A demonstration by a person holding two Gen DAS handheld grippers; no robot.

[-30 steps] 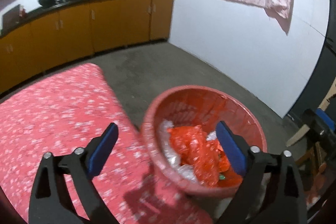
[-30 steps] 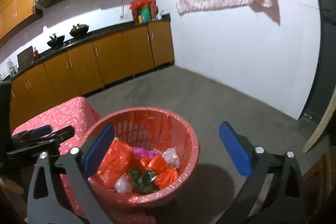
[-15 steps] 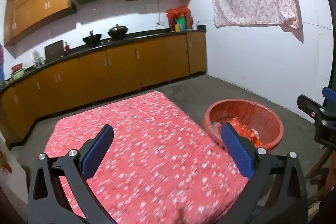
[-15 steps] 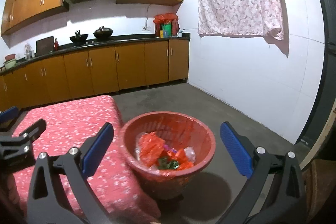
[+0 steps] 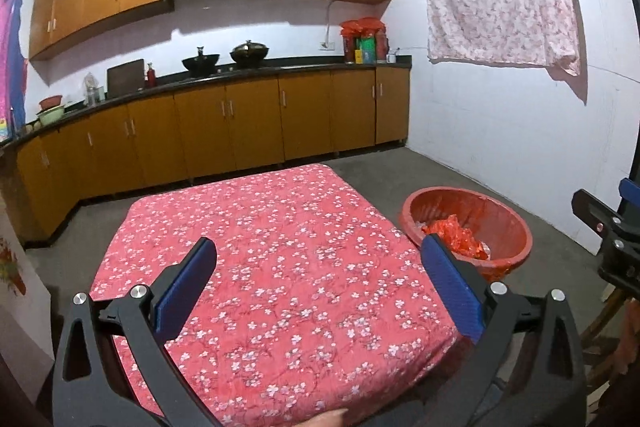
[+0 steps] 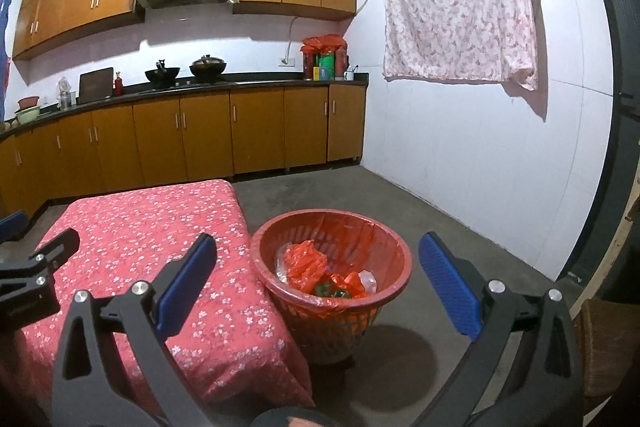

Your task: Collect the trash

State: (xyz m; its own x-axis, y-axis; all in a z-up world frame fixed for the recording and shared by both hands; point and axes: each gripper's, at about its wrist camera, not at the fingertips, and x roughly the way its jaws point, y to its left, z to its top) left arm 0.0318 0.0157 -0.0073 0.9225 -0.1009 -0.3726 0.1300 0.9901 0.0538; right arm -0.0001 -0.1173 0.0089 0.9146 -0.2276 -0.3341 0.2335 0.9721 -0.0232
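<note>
A red plastic trash basket (image 6: 384, 235) stands on the floor right of the table and holds orange, clear and green wrappers (image 6: 306, 265). It also shows in the left wrist view (image 5: 516, 223). My left gripper (image 5: 318, 269) is open and empty above the near part of the table with the red floral cloth (image 5: 280, 227). My right gripper (image 6: 318, 267) is open and empty, held back from and above the basket. No trash shows on the cloth.
Orange kitchen cabinets (image 5: 224, 127) with a dark counter, woks and bags line the far wall. A floral sheet (image 6: 460, 3) hangs on the white right wall. Grey floor (image 6: 360, 187) lies around the basket. The other gripper shows at each view's edge (image 5: 612, 235).
Both grippers have pulled back and up from the basket. The left one swung left from over the basket to over the table. Both stayed open.
</note>
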